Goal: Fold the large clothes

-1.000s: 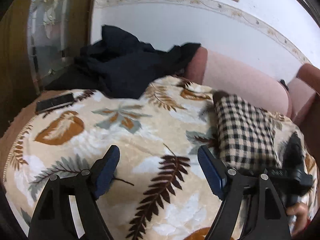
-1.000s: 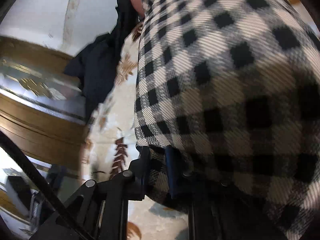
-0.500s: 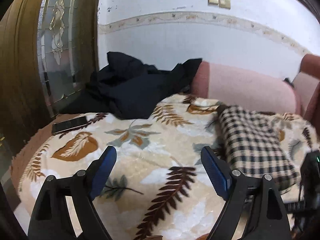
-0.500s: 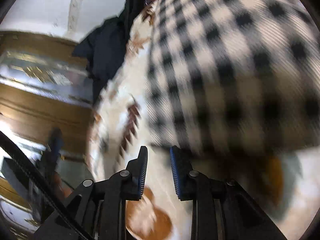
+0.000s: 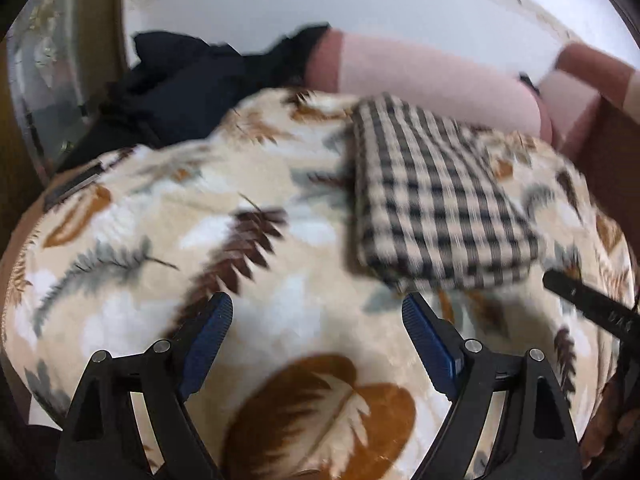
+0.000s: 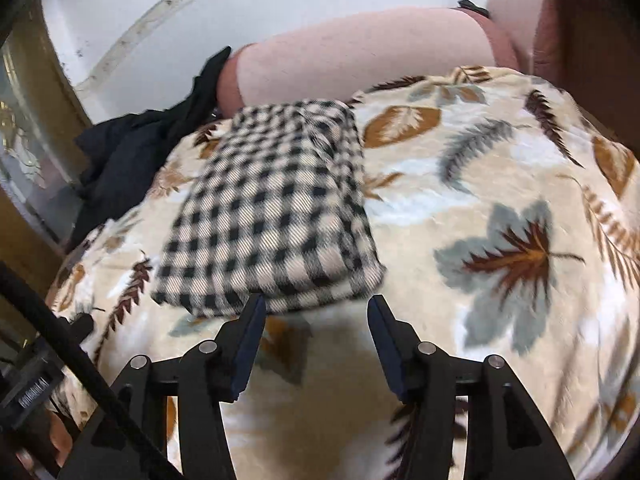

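Lying folded on the leaf-print blanket (image 6: pixel 500 184), the checked garment (image 6: pixel 272 216) looks soft and thick — best pinched at its near edge. Right gripper (image 6: pixel 316 340) has just been opening, empty; left gripper (image 5: pixel 316 336) wide, empty.

**Cloth everywhere, hard plastic up close**

From my seat the checked garment (image 6: pixel 276 216) reads as a thick woven cloth, matt, with a visible twill rib. Under it I see a plush blanket (image 6: pixel 480 184), soft and slightly fuzzy, printed with leaves. The cushion (image 6: pixel 360 52) behind looks like matt pink fabric with a fine nap. The dark clothes (image 5: pixel 192 88) seem a limp, dull cloth. My left gripper (image 5: pixel 318 336) and right gripper (image 6: pixel 316 332) show black plastic with a faint sheen, blue ribbed pads, and small bright metal pins. The wall (image 5: pixel 320 8) looks painted, smooth, a little scuffed.
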`<control>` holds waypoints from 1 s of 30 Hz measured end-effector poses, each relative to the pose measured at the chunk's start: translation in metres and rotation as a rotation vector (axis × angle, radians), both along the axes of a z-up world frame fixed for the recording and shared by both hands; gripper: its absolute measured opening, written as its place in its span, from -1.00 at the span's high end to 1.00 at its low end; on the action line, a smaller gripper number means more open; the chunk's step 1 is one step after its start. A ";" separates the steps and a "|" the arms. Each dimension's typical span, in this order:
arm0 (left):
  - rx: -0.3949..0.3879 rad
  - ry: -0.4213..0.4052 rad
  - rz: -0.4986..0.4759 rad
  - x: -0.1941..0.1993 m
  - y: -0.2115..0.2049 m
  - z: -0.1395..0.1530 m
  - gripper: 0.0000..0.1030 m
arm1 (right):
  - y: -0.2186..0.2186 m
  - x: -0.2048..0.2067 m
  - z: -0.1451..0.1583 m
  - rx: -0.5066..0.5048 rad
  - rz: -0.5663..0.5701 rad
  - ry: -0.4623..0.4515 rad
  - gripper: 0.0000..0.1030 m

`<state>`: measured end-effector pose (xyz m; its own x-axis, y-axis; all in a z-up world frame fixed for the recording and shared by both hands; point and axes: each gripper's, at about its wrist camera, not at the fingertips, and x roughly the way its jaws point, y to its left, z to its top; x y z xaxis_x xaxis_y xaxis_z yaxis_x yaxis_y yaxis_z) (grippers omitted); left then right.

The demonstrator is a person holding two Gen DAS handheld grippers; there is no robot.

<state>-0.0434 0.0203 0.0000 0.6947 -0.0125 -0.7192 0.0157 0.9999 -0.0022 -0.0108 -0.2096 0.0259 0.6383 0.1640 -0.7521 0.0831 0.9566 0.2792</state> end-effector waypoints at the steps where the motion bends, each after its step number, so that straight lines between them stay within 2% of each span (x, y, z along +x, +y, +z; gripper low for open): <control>1: 0.007 0.017 -0.012 0.001 -0.004 -0.005 -0.67 | 0.004 -0.004 -0.002 -0.016 -0.008 0.003 -0.13; 7: 0.018 0.048 -0.057 0.003 -0.013 -0.019 -0.67 | 0.022 -0.027 -0.006 -0.157 -0.043 -0.033 -0.38; 11: 0.018 0.066 -0.058 0.007 -0.012 -0.023 -0.67 | 0.038 -0.025 -0.006 -0.295 -0.031 -0.055 -0.43; 13: 0.020 0.072 -0.060 0.009 -0.012 -0.025 -0.67 | 0.042 -0.021 -0.008 -0.326 -0.022 -0.053 -0.44; 30: 0.018 0.119 -0.091 0.010 -0.017 -0.034 -0.67 | 0.035 -0.012 -0.020 -0.327 -0.058 0.000 -0.50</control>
